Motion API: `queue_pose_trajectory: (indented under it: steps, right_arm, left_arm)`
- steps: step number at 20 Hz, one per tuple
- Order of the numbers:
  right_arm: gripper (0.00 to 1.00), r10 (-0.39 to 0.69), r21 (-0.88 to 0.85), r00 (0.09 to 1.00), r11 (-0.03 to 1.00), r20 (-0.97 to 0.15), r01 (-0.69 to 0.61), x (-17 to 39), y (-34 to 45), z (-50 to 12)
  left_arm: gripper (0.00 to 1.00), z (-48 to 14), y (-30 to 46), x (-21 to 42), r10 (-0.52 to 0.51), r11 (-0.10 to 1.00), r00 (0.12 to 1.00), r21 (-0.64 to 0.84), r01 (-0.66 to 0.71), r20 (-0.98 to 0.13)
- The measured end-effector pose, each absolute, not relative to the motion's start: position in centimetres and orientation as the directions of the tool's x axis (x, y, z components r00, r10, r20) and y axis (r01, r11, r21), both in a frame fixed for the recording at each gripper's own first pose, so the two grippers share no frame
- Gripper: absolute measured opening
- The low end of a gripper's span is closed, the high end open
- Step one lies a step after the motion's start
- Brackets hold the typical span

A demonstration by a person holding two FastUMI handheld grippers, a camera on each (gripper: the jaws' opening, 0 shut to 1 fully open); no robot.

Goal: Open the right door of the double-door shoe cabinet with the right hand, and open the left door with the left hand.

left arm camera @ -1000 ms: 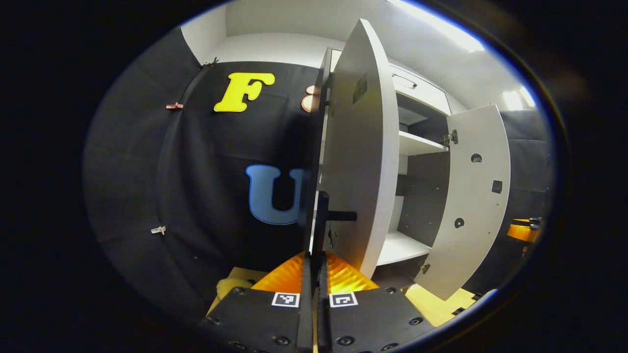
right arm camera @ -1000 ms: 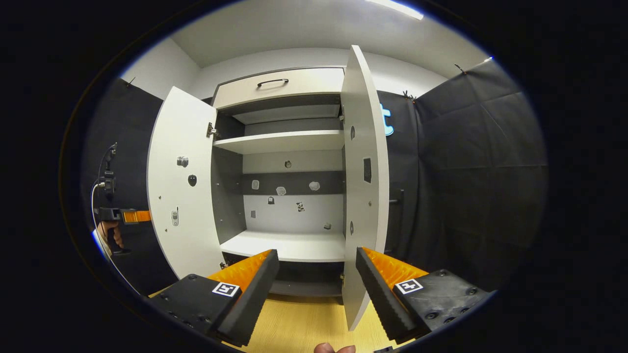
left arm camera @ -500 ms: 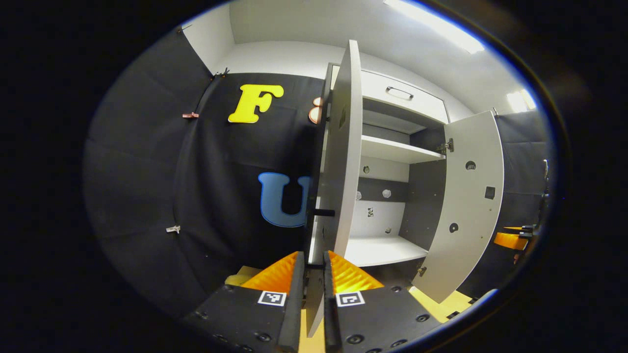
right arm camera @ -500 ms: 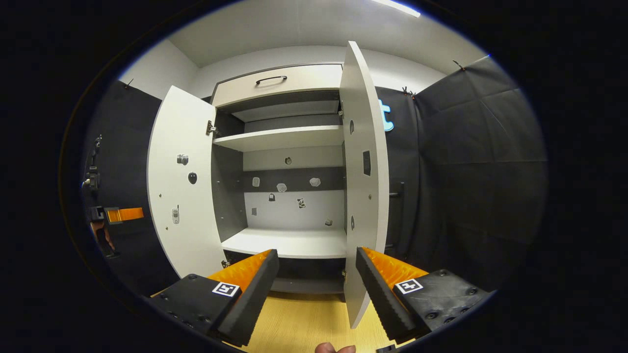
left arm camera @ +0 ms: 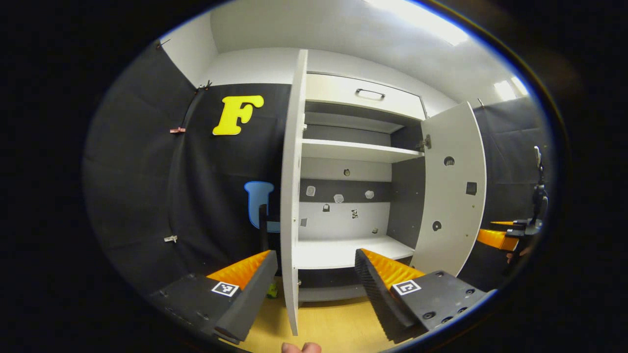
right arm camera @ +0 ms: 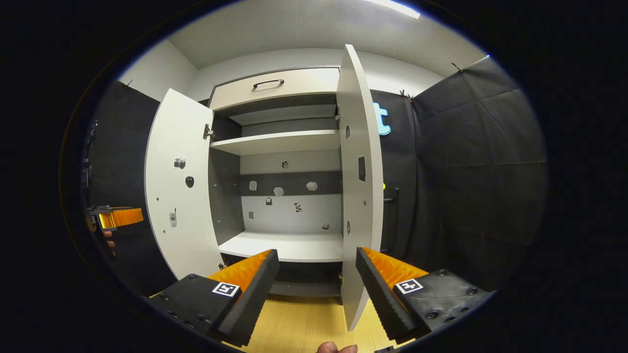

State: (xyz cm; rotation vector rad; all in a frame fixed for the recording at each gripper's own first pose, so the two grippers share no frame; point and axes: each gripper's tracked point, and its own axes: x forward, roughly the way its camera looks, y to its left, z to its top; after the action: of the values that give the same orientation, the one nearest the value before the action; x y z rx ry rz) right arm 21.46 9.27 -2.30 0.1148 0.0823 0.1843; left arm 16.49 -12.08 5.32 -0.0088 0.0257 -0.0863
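The white shoe cabinet (left arm camera: 351, 149) stands with both doors swung wide. Its left door (left arm camera: 293, 196) faces me edge-on in the left gripper view, the dark handle (left arm camera: 263, 223) just behind its left side. My left gripper (left arm camera: 315, 256) is open, its fingers on either side of that door's edge and short of it, touching nothing. The right door (left arm camera: 451, 186) hangs open farther right. In the right gripper view the right door (right arm camera: 360, 186) is nearly edge-on with its handle (right arm camera: 391, 201) behind it, and the left door (right arm camera: 179, 186) is open. My right gripper (right arm camera: 316, 254) is open and empty.
Inside are a white upper shelf (right arm camera: 279, 142) and lower shelf (right arm camera: 284, 245), both bare, with small stickers on the back panel. A drawer (left arm camera: 363, 93) sits on top. The floor (left arm camera: 343, 328) is pale wood. Black cloth walls close in on both sides.
My left gripper has opened, let go of the left door's handle and drawn back, turning right toward the cabinet's inside. The right gripper has barely moved.
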Motion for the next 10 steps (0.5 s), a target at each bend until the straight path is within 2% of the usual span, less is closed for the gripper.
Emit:
queue_pose_trajectory:
  steps: [10]
  right_arm:
    - [0.99, 0.187, 0.150, 0.980, 0.973, -0.066, -0.176, 21.4, 9.5, -2.1]
  left_arm:
    - [0.96, 5.7, -19.2, 17.0, -0.129, 0.992, 0.992, -0.002, 0.129, -0.010]
